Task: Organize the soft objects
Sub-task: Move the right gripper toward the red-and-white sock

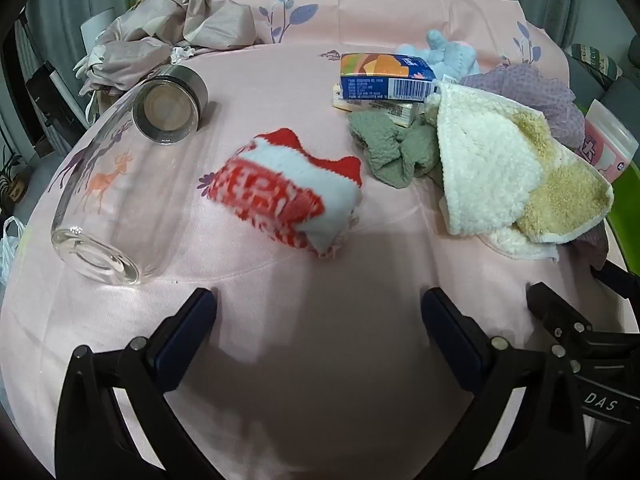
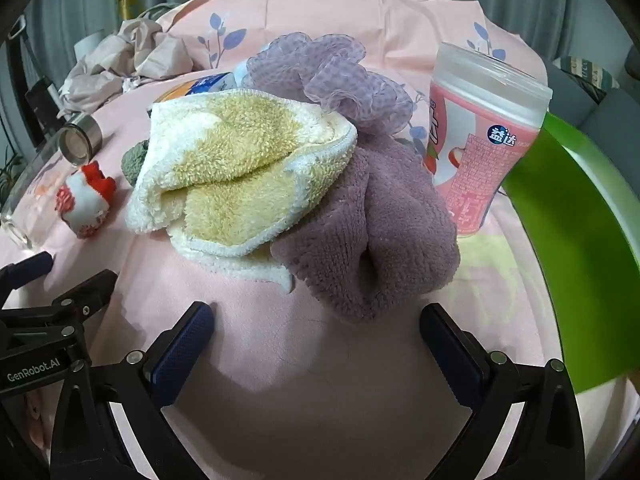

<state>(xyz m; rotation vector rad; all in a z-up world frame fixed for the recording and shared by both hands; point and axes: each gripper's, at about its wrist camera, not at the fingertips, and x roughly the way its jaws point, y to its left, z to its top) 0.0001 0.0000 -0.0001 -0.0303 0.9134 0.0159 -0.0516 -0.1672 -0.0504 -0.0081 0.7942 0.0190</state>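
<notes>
A red-and-white sock point(image 1: 284, 196) lies on the pink cloth just ahead of my open, empty left gripper point(image 1: 318, 320); it also shows in the right wrist view point(image 2: 86, 200). A green fuzzy scrunchie point(image 1: 394, 152) lies beside a white-and-yellow towel point(image 1: 508, 172). In the right wrist view the towel point(image 2: 240, 168) rests on a mauve plush cloth point(image 2: 380, 232), with a lilac mesh puff point(image 2: 332, 76) behind. My right gripper point(image 2: 316, 320) is open and empty, just short of the mauve cloth. A light-blue plush item point(image 1: 448, 54) lies at the back.
A glass bottle point(image 1: 104, 204) with a metal cap point(image 1: 172, 106) lies on its side at left. A tissue pack point(image 1: 386, 76) sits at the back. A pink plastic jar point(image 2: 480, 136) stands at right beside a green rim point(image 2: 580, 240). Crumpled beige fabric point(image 1: 168, 28) lies far left.
</notes>
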